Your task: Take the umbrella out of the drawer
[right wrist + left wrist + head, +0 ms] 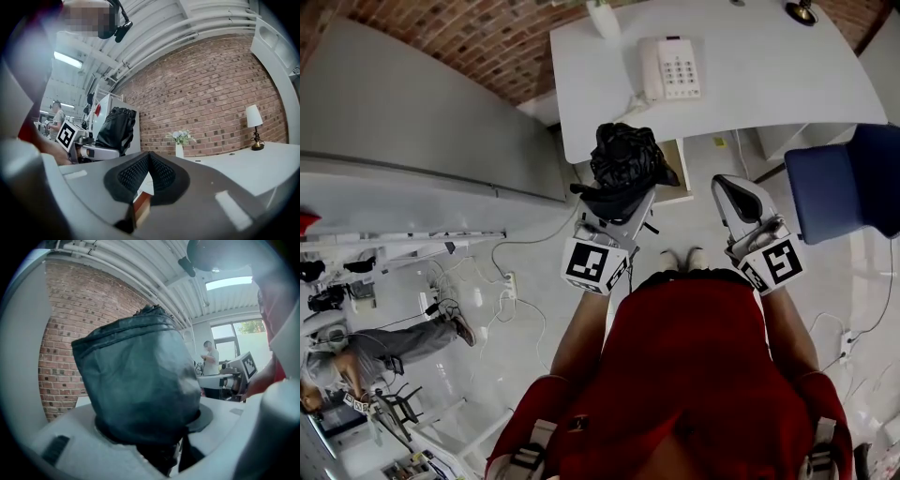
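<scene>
A black folded umbrella [623, 159] is held up in the air in front of the white desk [769, 94]. My left gripper [617, 208] is shut on its lower part, and the bunched fabric stands above the jaws. In the left gripper view the umbrella [136, 385] fills the space between the jaws and hides the pads. My right gripper [736, 192] hangs level to its right, shut, with its ribbed pads [161, 171] together and nothing between them. The right gripper view shows the umbrella [116, 129] off to the left.
On the desk sit a white telephone [671, 67], a lamp [253, 117] and a vase of flowers [180, 140]. A blue chair [853, 178] stands at the right. A brick wall [211, 89] is behind the desk. A person [211, 355] stands at a far bench.
</scene>
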### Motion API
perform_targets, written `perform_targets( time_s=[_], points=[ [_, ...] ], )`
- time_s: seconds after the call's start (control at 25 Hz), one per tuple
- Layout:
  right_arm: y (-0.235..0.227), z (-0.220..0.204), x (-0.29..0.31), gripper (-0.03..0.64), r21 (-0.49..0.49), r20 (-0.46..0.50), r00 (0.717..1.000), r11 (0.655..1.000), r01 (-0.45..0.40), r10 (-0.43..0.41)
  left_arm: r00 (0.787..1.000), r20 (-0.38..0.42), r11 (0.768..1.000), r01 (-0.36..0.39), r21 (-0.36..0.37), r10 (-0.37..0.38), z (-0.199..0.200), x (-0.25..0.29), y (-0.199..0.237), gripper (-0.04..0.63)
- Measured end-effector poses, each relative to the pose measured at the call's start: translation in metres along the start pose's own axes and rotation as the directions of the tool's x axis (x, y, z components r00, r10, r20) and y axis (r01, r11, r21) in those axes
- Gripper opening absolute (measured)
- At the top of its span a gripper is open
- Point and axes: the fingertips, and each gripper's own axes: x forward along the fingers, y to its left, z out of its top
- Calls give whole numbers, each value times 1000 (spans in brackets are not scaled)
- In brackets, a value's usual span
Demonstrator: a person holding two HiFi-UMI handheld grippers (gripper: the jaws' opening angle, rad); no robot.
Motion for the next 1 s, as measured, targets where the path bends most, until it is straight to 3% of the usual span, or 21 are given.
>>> perform_targets(
  time_s=[1.0],
  points=[
    [3,3,3,12,-29,4,999,999,36,-36,998,60,1000,-11,11,10,9,-7,14,245]
  ],
)
